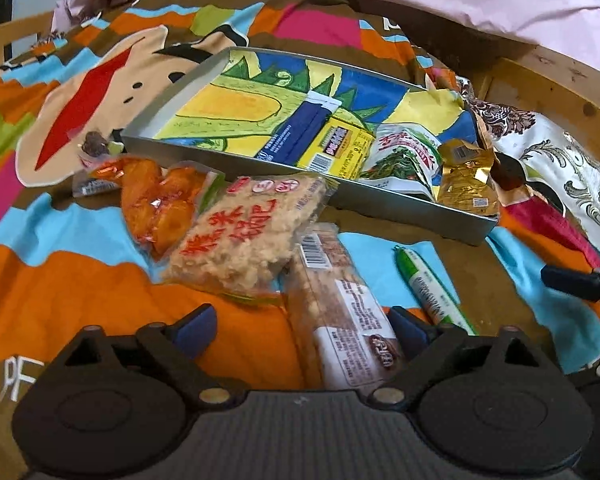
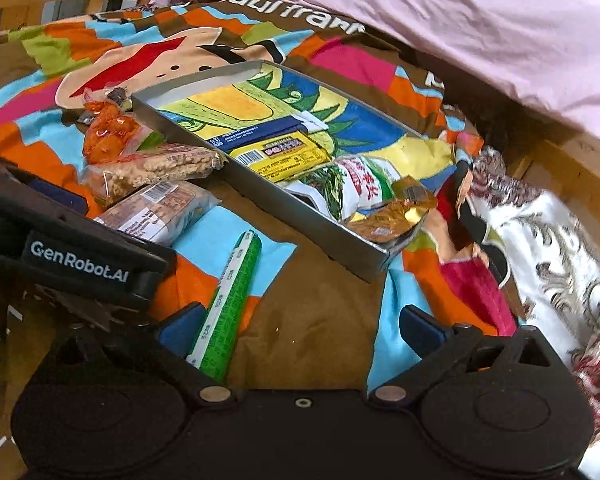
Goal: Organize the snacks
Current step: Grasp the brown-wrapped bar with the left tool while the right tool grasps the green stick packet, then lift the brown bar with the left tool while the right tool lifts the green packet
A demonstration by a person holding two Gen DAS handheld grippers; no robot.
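Jaws of the left gripper (image 1: 302,330) stand wide, one on each side of the long peanut bar (image 1: 340,312), not pressing it. Its view alone shows the flat face of the rice cracker pack (image 1: 240,236), beside the orange snack pack (image 1: 156,204), near the front wall of the grey tray (image 1: 400,208) on the patterned blanket (image 1: 60,276).

From the right wrist, the right gripper (image 2: 300,328) is also spread wide, with the green sausage stick (image 2: 230,304) by its left finger, untouched. Only here the left gripper's black body shows.
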